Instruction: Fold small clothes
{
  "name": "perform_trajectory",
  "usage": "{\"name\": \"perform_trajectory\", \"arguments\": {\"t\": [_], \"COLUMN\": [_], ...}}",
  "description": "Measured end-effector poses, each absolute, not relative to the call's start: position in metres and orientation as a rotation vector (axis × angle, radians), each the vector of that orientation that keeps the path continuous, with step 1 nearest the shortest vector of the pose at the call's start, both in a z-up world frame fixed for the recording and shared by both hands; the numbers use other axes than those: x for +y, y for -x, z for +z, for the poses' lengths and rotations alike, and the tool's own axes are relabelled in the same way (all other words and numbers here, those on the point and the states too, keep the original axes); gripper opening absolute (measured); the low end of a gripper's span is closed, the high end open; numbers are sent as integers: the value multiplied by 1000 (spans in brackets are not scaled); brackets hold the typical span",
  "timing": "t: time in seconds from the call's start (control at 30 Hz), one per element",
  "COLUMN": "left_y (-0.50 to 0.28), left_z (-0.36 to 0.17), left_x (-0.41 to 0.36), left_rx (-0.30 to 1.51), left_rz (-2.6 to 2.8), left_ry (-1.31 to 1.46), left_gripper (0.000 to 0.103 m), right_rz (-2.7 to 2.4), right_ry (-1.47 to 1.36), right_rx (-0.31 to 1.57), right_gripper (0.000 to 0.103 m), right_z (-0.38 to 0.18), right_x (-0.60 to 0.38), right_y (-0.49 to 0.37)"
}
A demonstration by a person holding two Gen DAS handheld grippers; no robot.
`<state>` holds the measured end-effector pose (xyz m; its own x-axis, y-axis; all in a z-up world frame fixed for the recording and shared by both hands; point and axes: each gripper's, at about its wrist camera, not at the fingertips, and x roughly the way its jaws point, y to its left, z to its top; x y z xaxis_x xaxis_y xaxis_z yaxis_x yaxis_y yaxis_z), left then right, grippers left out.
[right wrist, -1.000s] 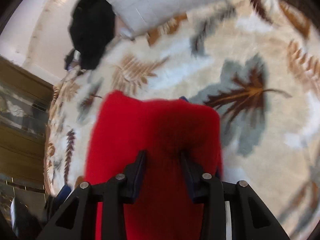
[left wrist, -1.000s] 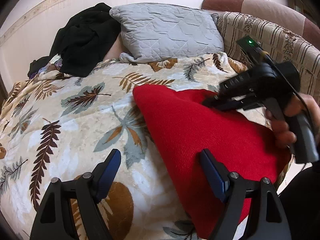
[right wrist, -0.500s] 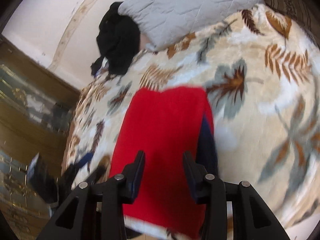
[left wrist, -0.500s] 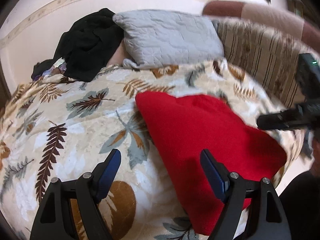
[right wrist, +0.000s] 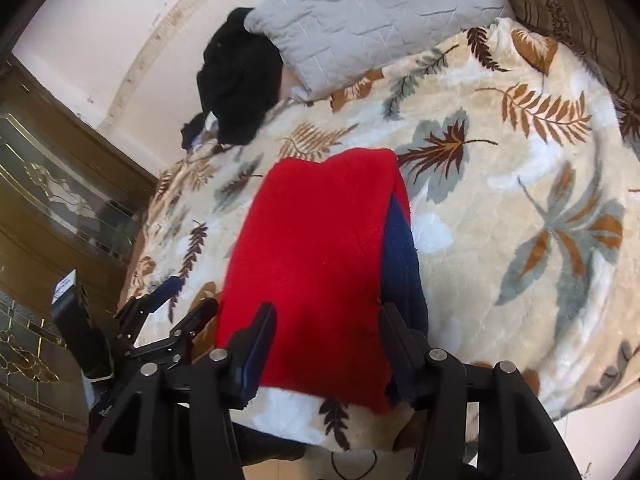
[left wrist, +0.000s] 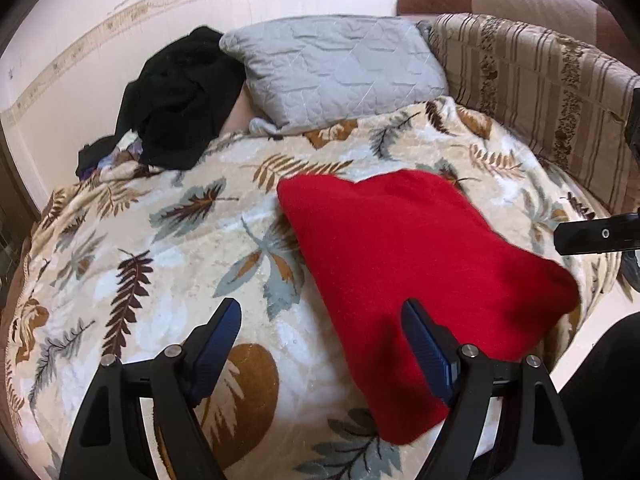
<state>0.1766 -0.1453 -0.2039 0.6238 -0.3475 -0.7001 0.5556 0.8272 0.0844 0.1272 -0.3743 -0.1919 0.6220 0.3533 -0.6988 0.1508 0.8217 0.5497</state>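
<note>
A red knit garment (left wrist: 416,264) lies folded flat on the leaf-patterned blanket (left wrist: 152,248). In the right wrist view the garment (right wrist: 316,248) shows a navy blue part (right wrist: 400,256) along its right edge. My left gripper (left wrist: 320,344) is open and empty, above the garment's left edge. My right gripper (right wrist: 326,340) is open and empty, hovering over the garment's near end. The left gripper also shows in the right wrist view (right wrist: 176,300), and the right gripper's finger shows at the right edge of the left wrist view (left wrist: 596,236).
A grey quilted pillow (left wrist: 340,68) and a heap of black clothes (left wrist: 176,100) lie at the head of the bed. A striped sofa back (left wrist: 540,92) runs along the right. A wooden cabinet with glass doors (right wrist: 52,208) stands at the left.
The right gripper let go of the red garment, opened, and drew back and up off it. The garment now lies flat. The left gripper stayed open, nearly still.
</note>
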Motion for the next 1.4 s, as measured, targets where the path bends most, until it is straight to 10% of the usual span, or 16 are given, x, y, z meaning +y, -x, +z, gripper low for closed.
{"name": "perform_trajectory", "arguments": {"t": [1.4], "left_y": [-159], "left_z": [-165], "left_x": [-112], "left_rx": [686], "left_rz": [-470], "left_ry": [-223], "left_gripper": [88], "right_rz": [212], "right_ry": [-563], "right_rx": [831], "right_gripper": [65], "right_z": [-157], "right_x": [-354], "right_y": [-105]}}
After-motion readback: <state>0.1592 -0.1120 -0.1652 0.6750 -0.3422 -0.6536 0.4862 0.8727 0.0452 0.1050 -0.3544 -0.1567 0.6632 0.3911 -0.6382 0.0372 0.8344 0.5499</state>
